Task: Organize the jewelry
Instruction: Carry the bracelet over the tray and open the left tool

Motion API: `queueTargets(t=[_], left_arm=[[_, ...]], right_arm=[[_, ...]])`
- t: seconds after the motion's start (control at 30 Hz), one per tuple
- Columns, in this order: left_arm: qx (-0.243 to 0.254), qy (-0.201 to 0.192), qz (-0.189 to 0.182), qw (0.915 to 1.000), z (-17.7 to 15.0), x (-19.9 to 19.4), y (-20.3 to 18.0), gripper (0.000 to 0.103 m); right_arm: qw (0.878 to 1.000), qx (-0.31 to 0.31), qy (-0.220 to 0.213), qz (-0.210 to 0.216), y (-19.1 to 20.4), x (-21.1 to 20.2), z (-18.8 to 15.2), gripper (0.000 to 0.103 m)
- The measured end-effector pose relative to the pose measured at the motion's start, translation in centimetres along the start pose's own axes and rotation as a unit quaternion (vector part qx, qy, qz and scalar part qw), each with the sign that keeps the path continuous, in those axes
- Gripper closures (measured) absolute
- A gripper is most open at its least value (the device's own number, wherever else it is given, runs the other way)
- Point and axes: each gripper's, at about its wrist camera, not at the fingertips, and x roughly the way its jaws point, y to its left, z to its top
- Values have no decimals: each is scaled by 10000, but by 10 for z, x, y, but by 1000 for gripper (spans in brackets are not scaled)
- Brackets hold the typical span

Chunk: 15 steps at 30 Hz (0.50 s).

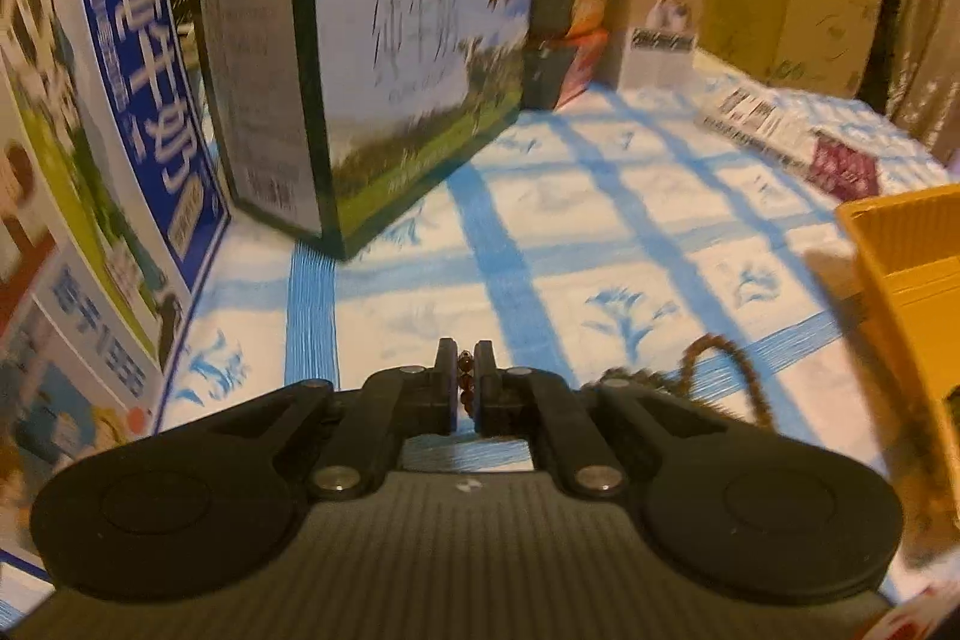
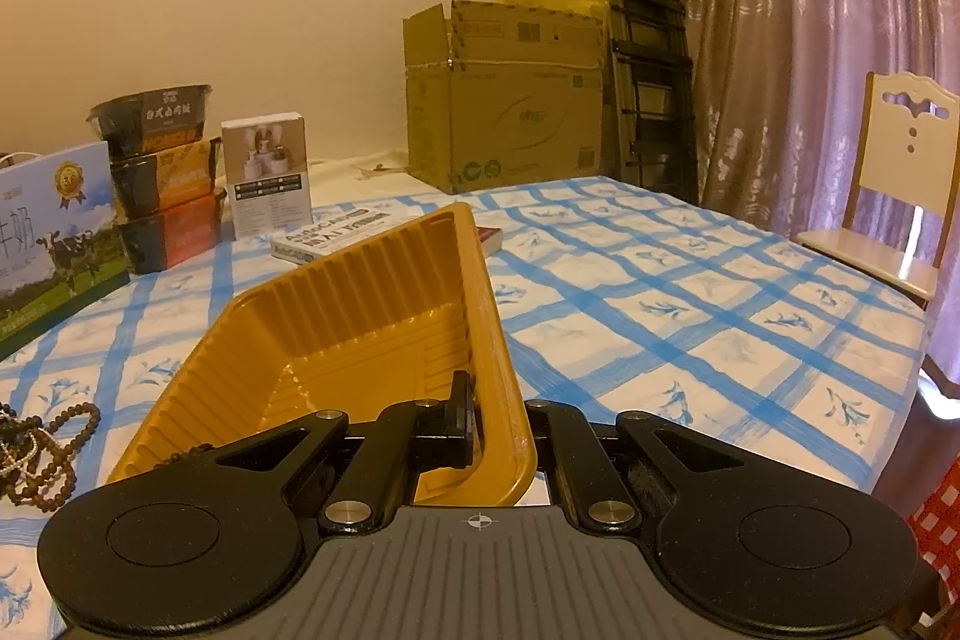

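Left gripper (image 1: 465,388) is pinching a brown bead string (image 1: 465,379); right gripper (image 2: 501,418) is clamped on the yellow tray's (image 2: 360,316) rim.

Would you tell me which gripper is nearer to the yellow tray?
Right. The right gripper is clamped on the yellow tray wall; the left gripper holds a bead strand beside it.

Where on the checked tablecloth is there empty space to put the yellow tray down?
The widest bare stretch of tablecloth runs right of the yellow tray, toward the chair. A smaller bare patch lies between the milk carton and tray. It is crowded along the wall: stacked food bowls, cardboard box, book. Bead strands fill the tray's left.
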Motion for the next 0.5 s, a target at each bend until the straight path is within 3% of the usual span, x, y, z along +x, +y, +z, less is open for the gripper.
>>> queueTargets(t=[0.3,0.5], left_arm=[[231,-407,-441,9979,23,-60,-20,99],[359,-466,-1110,9921,25,-86,-59,99]], right_arm=[[10000,15,9,28,1,-2,1,98],[10000,-1,2,70,4,-5,2,98]])
